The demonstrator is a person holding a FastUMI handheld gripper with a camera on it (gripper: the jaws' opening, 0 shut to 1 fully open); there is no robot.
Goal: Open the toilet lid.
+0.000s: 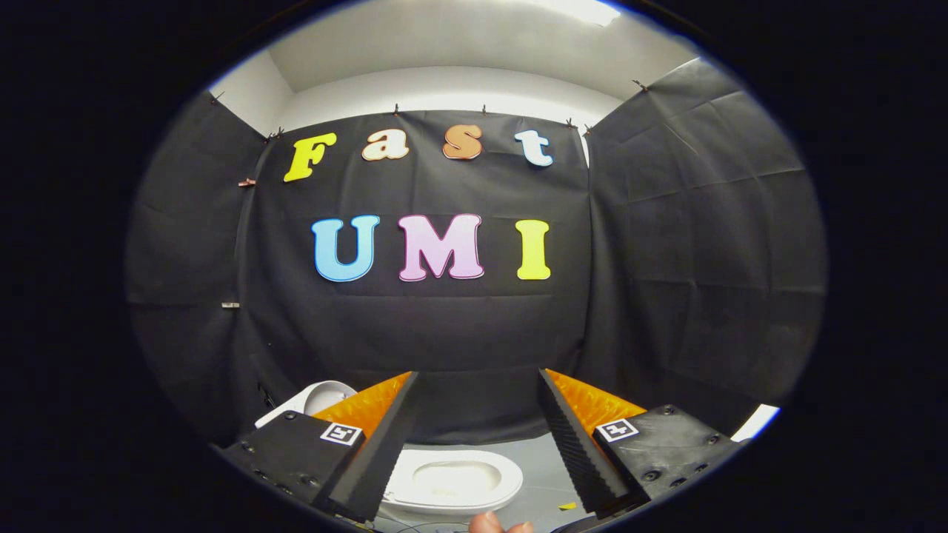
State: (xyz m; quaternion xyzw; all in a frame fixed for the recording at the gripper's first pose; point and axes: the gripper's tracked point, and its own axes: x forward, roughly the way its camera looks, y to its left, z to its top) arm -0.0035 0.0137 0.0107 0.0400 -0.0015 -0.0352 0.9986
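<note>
Between the two spread fingers of the hand-held gripper (478, 437), low on the grey floor (544, 474), a white oval ceramic toilet (453, 481) is seen from above, its seat ring and pale bowl exposed. Nothing is held by the fingers; they are set wide apart, with only air between them. Behind the left finger, a white rounded lid-like part (318, 398) is partly visible, its exact nature not determinable. Just below the toilet, a fingertip of a person's hand (498, 524) is noted. Beyond the fingers, black cloth booth walls (689, 244) are hung under a white ceiling (459, 44).
</note>
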